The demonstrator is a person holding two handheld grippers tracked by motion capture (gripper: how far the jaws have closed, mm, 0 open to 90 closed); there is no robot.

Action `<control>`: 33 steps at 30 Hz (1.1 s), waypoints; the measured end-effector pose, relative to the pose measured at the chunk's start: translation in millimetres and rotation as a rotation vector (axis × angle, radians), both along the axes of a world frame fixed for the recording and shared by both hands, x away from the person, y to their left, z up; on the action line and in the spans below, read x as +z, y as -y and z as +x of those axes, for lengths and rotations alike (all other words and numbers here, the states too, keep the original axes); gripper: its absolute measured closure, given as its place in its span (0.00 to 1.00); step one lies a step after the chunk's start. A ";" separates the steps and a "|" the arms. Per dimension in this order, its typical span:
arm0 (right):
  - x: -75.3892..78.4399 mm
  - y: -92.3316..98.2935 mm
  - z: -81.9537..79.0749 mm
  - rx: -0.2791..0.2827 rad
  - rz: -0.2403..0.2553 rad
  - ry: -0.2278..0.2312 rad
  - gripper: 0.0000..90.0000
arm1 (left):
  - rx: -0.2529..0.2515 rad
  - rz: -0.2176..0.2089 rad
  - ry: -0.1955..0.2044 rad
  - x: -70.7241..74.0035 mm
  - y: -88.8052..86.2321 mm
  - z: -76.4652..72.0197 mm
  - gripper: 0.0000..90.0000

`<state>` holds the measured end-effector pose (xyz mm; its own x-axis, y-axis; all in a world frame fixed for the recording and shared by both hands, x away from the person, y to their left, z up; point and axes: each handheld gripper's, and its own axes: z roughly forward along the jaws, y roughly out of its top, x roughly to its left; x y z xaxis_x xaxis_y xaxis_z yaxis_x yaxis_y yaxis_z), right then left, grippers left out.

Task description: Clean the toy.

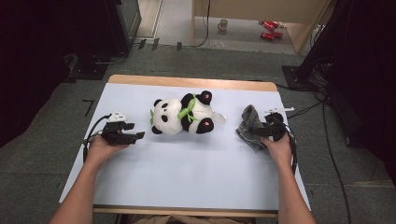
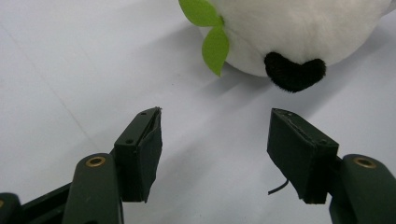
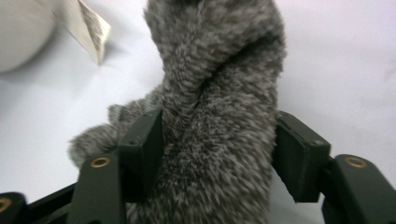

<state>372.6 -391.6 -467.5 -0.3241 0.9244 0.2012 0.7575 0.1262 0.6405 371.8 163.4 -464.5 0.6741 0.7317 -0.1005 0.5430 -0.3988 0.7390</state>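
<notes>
While my right gripper (image 3: pixel 217 154) sat low over the table with its jaws spread wide, the grey fuzzy cloth (image 3: pixel 219 107) stood bunched up between them, filling the gap and brushing both pads without being squeezed. That cloth (image 1: pixel 251 126) lay crumpled on the right side of the white table top (image 1: pixel 187 172), just ahead of my right hand (image 1: pixel 279 147). My left gripper (image 2: pixel 215 144) rested on the left side of the table, jaws wide apart with nothing between them, aimed at the plush panda (image 1: pixel 184 113). Its white head with a black ear and green leaves (image 2: pixel 210 32) lay just beyond my fingertips, not touching them. A paper tag (image 3: pixel 86 25) showed beyond the cloth, beside the panda.
</notes>
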 end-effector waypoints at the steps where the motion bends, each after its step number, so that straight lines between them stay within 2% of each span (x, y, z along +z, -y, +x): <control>1: 1.9 0.0 -1.2 0.000 0.003 0.009 0.41 | -0.001 0.003 -0.001 0.2 0.2 -0.2 0.39; 10: 22.0 -9.1 -22.1 0.017 0.006 0.072 0.40 | 0.007 -0.002 0.015 0.4 -0.5 -4.3 0.39; 17: 29.1 -16.0 -42.1 0.020 0.027 0.098 0.41 | 0.002 -0.002 0.025 0.2 2.0 -9.5 0.39; 25: 40.6 -16.6 -62.9 0.019 0.023 0.143 0.41 | -0.017 -0.002 0.031 0.8 4.5 -15.1 0.39; 29: 42.5 -21.2 -71.7 0.048 0.063 0.154 0.43 | -0.022 0.008 0.032 -0.3 4.9 -17.9 0.39; 33: 36.7 -36.2 -78.7 0.097 0.060 0.154 0.44 | -0.021 0.007 0.037 -1.8 4.7 -20.9 0.39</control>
<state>293.9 -355.4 -430.7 -0.4424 0.8751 0.1964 0.6359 0.1516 0.7568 350.9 158.8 -466.3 0.6925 0.7180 -0.0703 0.5070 -0.4150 0.7554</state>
